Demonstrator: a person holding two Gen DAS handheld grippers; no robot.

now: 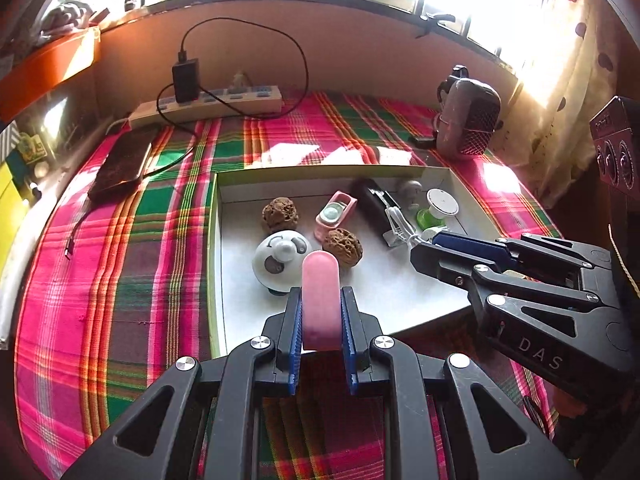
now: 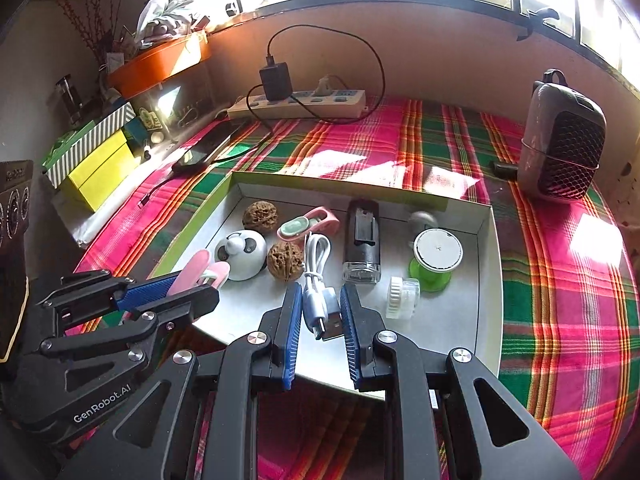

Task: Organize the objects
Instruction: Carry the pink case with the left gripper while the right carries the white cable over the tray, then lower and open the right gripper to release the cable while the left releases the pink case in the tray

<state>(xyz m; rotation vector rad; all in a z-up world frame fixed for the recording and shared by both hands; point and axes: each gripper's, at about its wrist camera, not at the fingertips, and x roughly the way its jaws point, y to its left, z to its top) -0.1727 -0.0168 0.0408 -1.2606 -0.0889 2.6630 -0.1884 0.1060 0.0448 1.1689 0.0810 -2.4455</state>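
While the left wrist view is showing the left tool (image 1: 321,320) clenching a pink rounded object (image 1: 321,300) head-on, so that it is reading as a single smooth slab with a paler top and a darker rose base, the right wrist view is revealing the same object (image 2: 200,270) from the side as two pink prongs sticking out past the blue pads. It is hanging just over the near left edge of the shallow white box (image 1: 400,300), close in front of the panda figure (image 1: 282,258).

Only the right wrist view is making clear that the right tool (image 2: 320,316) is standing released, its blue fingers sitting either side of the USB plug of a coiled white cable (image 2: 318,272) without pressing it; from the left camera that tool (image 1: 424,254) is appearing side-on, and its tips are overlapping the cable's white loop (image 1: 394,222).

Both views are showing the box resting on the plaid-covered bench (image 2: 560,280), carrying two walnuts (image 2: 260,216), a pink clip-shaped gadget (image 2: 308,222), a black device with a clear end (image 2: 361,244), a green spool with a white cap (image 2: 436,256) and a small white ribbed cap (image 2: 402,296).
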